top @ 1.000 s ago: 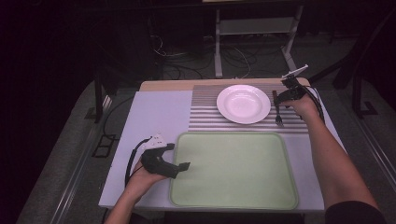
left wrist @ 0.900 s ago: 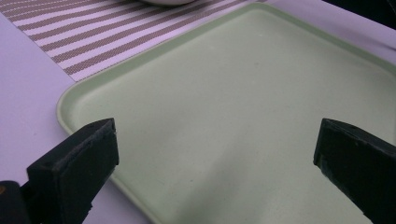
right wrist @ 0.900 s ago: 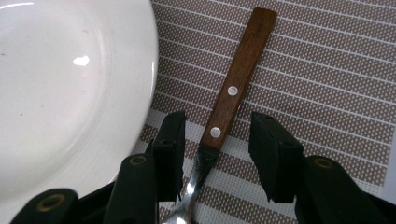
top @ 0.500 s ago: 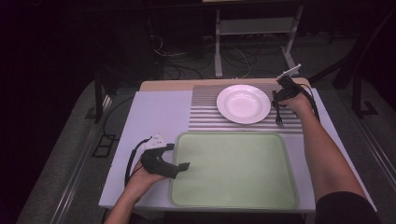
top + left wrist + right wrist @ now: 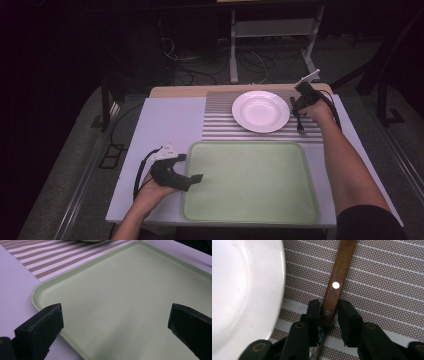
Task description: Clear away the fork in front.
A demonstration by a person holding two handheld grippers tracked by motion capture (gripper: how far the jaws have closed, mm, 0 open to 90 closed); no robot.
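Right tongs [image 5: 329,312]: pinching brown wooden riveted fork handle [image 5: 338,277] beside round white plate [image 5: 242,290], close-up.
Left tongs [image 5: 115,322]: spread over pale green tray [image 5: 120,290].

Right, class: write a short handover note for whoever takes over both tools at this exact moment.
Right tool: jaws either side of the wooden handle of the fork, closing; a firm grip cannot be told.
Left tool: open, holding nothing, over the left edge of the pale green rectangular tray.
The fork lies on the striped brown placemat, just right of the round white plate.
Done: fork reached.
Left: grip and lift it; probably plate and fork go to the tray.
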